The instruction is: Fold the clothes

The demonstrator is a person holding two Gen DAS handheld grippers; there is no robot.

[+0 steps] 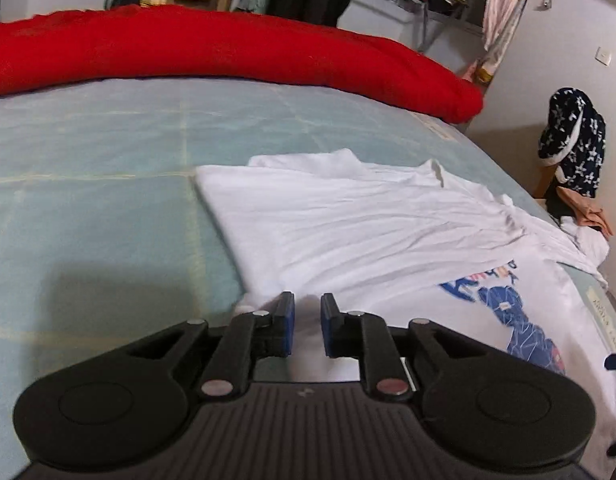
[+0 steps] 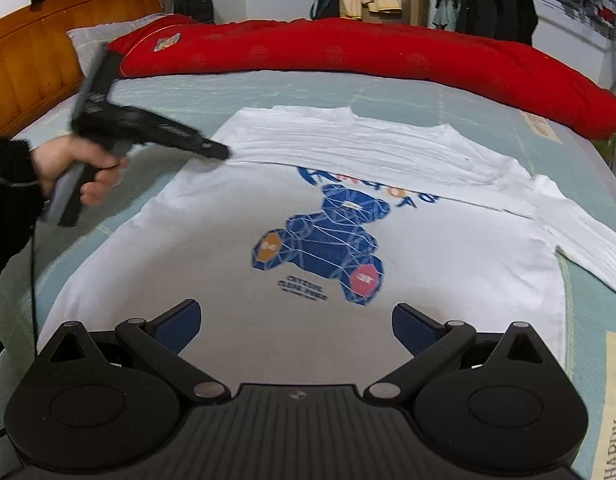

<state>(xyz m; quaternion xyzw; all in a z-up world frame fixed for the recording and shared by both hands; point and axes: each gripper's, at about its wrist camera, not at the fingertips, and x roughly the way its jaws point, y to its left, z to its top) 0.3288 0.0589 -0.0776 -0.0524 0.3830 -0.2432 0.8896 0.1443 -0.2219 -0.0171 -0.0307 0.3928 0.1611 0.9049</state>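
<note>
Hand point(image 2: 74, 168) tilting left claw point(image 2: 218, 151) (slightly parted, empty) down over T-shirt point(image 2: 236, 280); right claw point(image 2: 296, 326) released.

Spread flat on the bed point(image 2: 156, 92): a T-shirt point(image 2: 236, 264), far edge folded over its own middle. Behind the T-shirt, along the bed's far side, a rolled quilt point(image 2: 348, 52). Left of the T-shirt, at its folded edge, the left gripper point(image 2: 220, 152); before its near hem, the right gripper point(image 2: 296, 330).
</note>
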